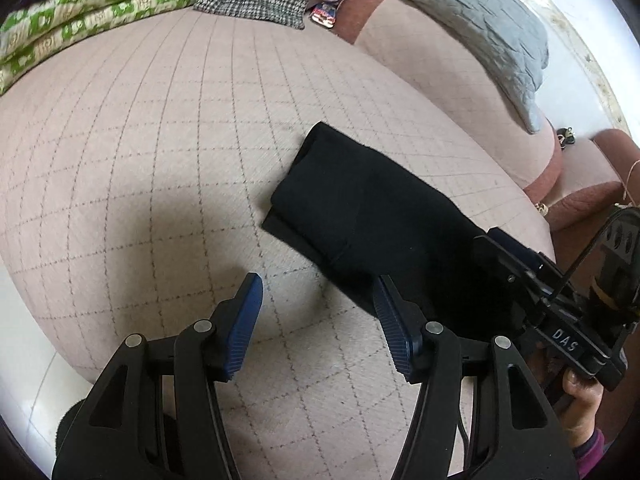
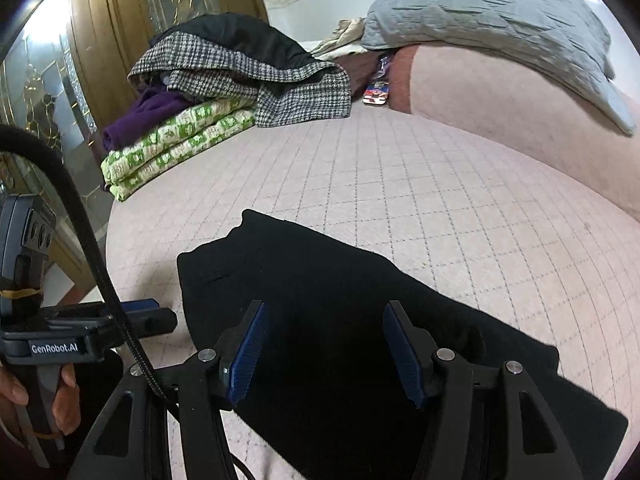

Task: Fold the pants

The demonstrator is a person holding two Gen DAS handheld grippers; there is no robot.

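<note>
On pink checked bed (image 1: 160, 160): black pants (image 1: 360, 208) lie folded, flat, near front edge. Left tongs (image 1: 318, 320) spread, empty, over bare bedding just beside pants. Right tongs (image 2: 322, 350) spread above pants, pinching nothing. Folded clothes pile (image 2: 192, 112) at far corner; grey pillow (image 2: 500, 28) behind
</note>
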